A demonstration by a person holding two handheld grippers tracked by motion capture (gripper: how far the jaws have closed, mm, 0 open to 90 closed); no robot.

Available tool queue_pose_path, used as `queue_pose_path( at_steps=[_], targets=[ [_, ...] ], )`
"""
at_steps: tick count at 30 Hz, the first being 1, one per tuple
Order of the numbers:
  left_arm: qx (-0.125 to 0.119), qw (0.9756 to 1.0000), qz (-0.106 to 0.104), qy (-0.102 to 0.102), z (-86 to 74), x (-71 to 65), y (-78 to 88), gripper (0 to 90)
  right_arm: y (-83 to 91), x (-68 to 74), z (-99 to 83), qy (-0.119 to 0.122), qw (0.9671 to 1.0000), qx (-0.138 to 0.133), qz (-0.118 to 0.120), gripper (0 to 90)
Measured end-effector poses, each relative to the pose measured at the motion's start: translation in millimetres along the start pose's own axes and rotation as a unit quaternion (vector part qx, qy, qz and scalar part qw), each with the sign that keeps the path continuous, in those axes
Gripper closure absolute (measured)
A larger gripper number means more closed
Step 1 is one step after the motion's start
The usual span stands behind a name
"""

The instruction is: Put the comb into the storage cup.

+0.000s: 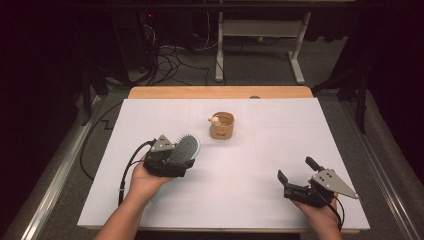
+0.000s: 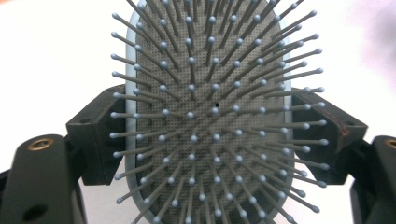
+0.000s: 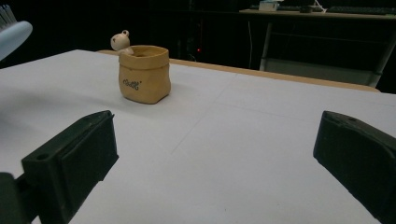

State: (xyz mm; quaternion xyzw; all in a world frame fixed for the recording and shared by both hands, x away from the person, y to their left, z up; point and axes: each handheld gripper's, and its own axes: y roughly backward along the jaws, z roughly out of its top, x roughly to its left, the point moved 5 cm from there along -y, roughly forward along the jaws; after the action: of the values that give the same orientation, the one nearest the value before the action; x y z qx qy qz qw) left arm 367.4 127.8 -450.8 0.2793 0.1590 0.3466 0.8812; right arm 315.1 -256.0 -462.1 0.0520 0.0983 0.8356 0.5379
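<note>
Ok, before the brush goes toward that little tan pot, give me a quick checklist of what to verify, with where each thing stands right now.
1. Hairbrush sits between the jaws of the left gripper, both pads against its rim: ok.
2. Brush lifted off the white sheet: it looks raised in the high view, but cannot tell for sure.
3. Way from the brush to the tan pot: nothing lies between them: ok.
4. Pot stands upright, mouth up: ok. A small bear figure sits at its rim, so part of the opening is taken: not ok.
5. Right gripper open, holding nothing, apart from the pot: ok.
</note>
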Motion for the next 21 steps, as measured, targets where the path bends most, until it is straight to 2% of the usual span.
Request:
queue_pose_path(
  at_steps=[5, 10, 15, 21],
  targets=[
    [-0.034, 0.9994, 0.002, 0.004, 2.7, -0.5, 5.4, 20.3, 0.5, 1.0, 0.6, 0.004, 1.0000, -0.001, 0.001, 0.2],
    [-0.052, 0.9986, -0.001, 0.002, 1.1, -4.5, 6.4, 20.3, 0.6, 3.0, 1.0, 0.007, 1.0000, -0.002, 0.002, 0.2],
    [-0.079, 0.9969, -0.002, -0.002, 1.1, -10.0, 11.0, 20.3, 0.4, 3.0, 1.2, 0.008, 1.0000, -0.002, 0.001, 0.2],
    [-0.098, 0.9951, -0.004, -0.005, 3.3, -15.2, 12.8, 20.3, 0.8, 3.8, 1.9, 0.009, 1.0000, -0.004, 0.003, 0.2]
  ],
)
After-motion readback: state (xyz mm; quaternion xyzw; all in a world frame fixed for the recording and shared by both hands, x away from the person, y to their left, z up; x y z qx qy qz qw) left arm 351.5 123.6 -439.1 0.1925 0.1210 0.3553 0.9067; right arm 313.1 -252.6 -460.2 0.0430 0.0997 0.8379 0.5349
